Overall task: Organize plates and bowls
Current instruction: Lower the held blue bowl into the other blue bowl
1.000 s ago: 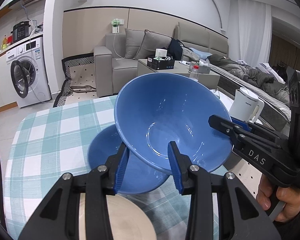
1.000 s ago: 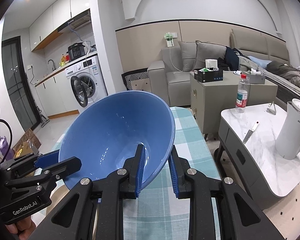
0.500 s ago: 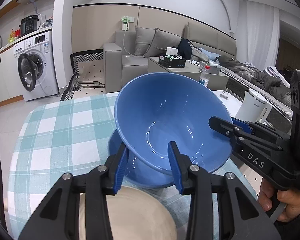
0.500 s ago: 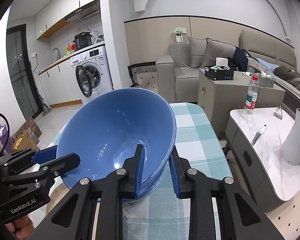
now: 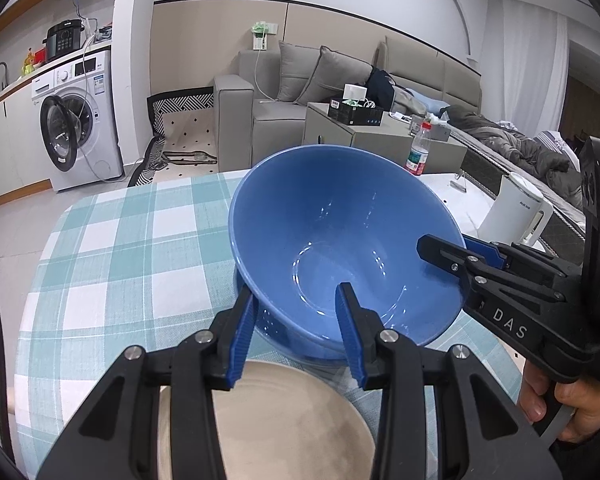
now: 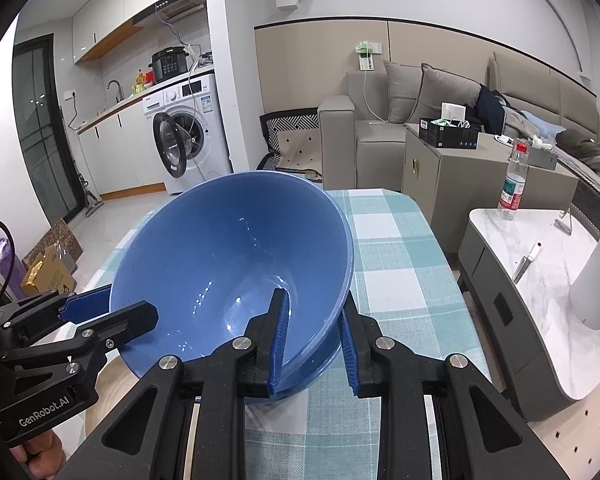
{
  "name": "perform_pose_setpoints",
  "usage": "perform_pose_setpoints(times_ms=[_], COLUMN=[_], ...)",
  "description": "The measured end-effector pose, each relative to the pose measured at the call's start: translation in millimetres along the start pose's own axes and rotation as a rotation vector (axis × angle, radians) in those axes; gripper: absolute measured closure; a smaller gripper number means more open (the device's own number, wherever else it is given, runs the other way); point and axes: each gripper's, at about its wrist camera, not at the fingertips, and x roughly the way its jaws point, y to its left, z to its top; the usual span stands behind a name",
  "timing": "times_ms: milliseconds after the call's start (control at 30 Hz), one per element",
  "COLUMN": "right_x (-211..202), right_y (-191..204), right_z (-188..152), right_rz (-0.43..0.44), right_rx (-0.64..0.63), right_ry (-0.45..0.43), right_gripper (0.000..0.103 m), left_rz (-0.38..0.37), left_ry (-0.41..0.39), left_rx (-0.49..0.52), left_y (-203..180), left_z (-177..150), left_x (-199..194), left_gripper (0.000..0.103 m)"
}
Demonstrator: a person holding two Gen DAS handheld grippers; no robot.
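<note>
I am gripping the blue bowl (image 5: 340,240) by opposite rims, left hand-held gripper (image 5: 296,332) and right hand-held gripper (image 6: 314,344) both clenched, steadying it for nesting onto the lower bowl (image 5: 268,330) on the counter (image 5: 132,248).

A second blue bowl (image 5: 284,344) is hiding under the top bowl (image 5: 340,240), only its rim showing; the frame's edge is cropping the beige plate (image 5: 292,432) (bottom).
</note>
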Motion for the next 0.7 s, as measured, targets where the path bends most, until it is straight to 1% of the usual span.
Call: perform_pose_setpoints(times_ms=[267, 700], right_x=[14, 32], right_y=[0, 1], right_z=[-5, -12], right_rz=[-0.006, -0.033], right_rx=[-0.008, -0.027], right_ry=[0.036, 0.07], right_gripper=[0.078, 0.078], left_rz=[0.011, 0.022], left_ry=[0.031, 0.07], left_rx=[0.002, 0.008], left_y=[2, 4], left_z=[-4, -12], left_x=[12, 30], left_gripper=[0.065, 0.065])
